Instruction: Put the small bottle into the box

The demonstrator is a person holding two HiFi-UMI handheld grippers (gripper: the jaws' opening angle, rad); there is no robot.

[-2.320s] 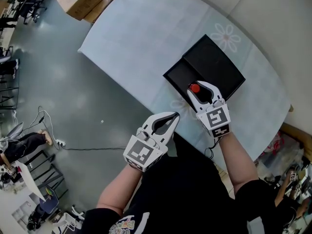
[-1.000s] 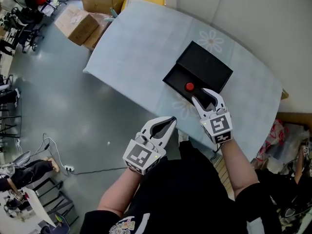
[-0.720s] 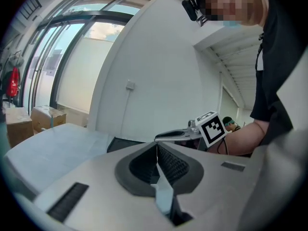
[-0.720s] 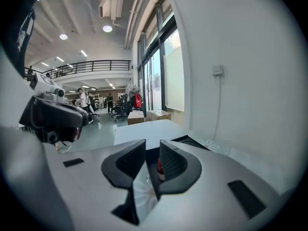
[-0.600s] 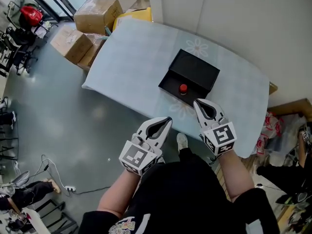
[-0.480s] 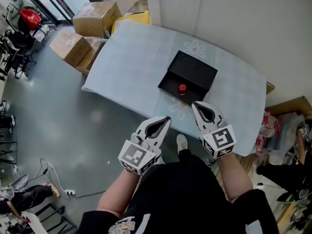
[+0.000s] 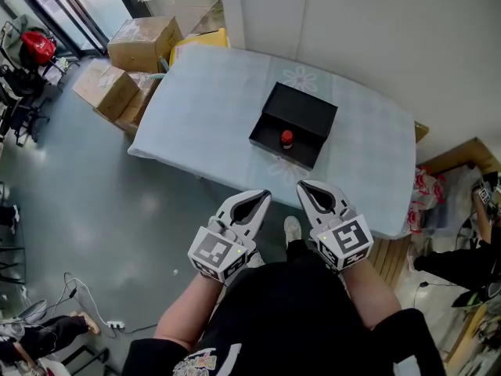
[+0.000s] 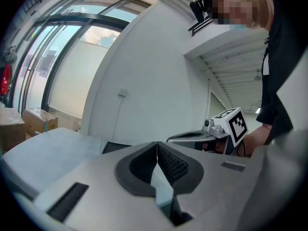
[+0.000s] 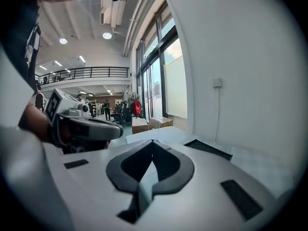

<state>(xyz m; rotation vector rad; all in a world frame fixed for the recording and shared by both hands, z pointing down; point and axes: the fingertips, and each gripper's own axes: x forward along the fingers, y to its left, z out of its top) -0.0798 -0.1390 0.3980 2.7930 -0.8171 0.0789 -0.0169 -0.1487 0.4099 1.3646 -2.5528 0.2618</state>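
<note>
The table (image 7: 211, 100) lies well ahead of you, the black box (image 7: 307, 110) open on it; your left gripper (image 7: 261, 195) and right gripper (image 7: 302, 186) hang side by side off its near edge, both claws pinched fully together on nothing; the red-capped small bottle (image 7: 286, 139) seems to stand inside the box.

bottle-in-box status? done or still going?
Done: the small bottle stands inside the black box on the table. In hand: nothing. The left gripper and right gripper are both shut and empty, held short of the table's near edge. Left: nothing visible.
</note>
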